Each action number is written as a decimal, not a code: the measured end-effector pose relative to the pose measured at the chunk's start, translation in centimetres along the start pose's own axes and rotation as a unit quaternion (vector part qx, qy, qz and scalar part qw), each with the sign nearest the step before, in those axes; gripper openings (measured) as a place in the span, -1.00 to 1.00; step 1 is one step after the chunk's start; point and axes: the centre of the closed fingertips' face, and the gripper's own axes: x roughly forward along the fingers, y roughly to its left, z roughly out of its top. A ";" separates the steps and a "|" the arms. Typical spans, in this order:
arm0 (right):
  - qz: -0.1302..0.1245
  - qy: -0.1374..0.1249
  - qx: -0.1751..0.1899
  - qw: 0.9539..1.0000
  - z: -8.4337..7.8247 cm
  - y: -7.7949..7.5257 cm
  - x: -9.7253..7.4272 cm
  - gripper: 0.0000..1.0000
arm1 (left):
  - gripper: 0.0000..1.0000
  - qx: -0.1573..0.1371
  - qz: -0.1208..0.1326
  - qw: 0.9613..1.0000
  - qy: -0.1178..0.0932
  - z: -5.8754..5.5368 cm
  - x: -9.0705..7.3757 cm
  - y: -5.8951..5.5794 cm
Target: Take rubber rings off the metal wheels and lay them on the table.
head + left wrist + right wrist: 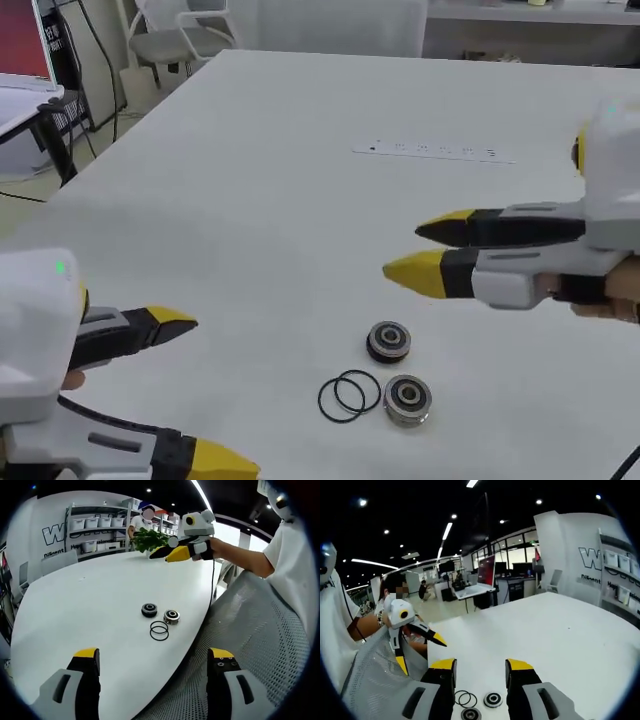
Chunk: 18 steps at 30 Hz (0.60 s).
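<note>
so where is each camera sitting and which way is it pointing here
Head view: on the person's head, looking forward and down at the white table; the open left gripper and open right gripper reach in.
Left gripper view: on the left gripper, looking along its jaws across the table toward the right gripper; the person's arm shows.
Right gripper view: on the right gripper, looking back at the left gripper and the person's torso.
Shared: all three see the two round metal wheels and two black rubber rings beside them.
</note>
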 end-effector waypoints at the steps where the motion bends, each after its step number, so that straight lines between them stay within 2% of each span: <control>1: -0.001 -0.007 0.000 1.000 0.5 -0.1 -0.1 -0.25 | 0.74 0.000 0.000 1.000 0.000 0.0 0.0 0.0; 2: -0.002 -0.019 -0.004 1.000 1.5 -0.2 -0.2 -0.25 | 0.73 0.004 0.000 1.000 -0.003 0.2 0.0 0.0; 5: -0.004 -0.036 -0.010 0.999 2.9 -0.5 -0.2 -0.21 | 0.74 0.010 0.002 1.000 -0.018 0.9 -0.1 0.0; 7: -0.014 -0.050 -0.018 0.998 3.9 -1.2 -0.2 -0.20 | 0.78 0.016 0.001 1.000 -0.024 1.4 -0.3 -0.1; 8: -0.020 -0.058 -0.018 0.998 4.3 -1.6 -0.2 -0.20 | 0.82 0.033 -0.011 0.998 -0.043 2.4 -0.4 -0.5; 9: -0.022 -0.062 -0.016 0.998 4.4 -1.8 -0.2 -0.20 | 0.87 0.037 -0.014 0.997 -0.060 3.2 -0.5 -0.7; 10: -0.024 -0.064 -0.014 0.998 4.2 -2.3 -0.2 -0.20 | 0.90 0.036 -0.015 0.996 -0.077 4.1 -0.8 -0.7; 11: -0.028 -0.062 -0.015 0.998 3.9 -2.6 -0.2 -0.20 | 0.89 0.032 -0.012 0.996 -0.078 4.5 -0.9 -0.4; 13: -0.040 -0.059 -0.023 0.997 3.1 -3.4 -0.2 -0.20 | 0.85 0.031 -0.009 0.995 -0.094 6.0 -1.1 -0.1; 15: -0.043 -0.069 -0.025 0.996 2.3 -3.8 -0.5 -0.23 | 0.84 0.047 -0.017 0.993 -0.104 7.5 -1.3 -0.3; 18: -0.044 -0.075 -0.006 0.996 1.4 -4.3 -0.8 -0.24 | 0.84 0.087 -0.027 0.990 -0.111 9.8 -1.5 -0.5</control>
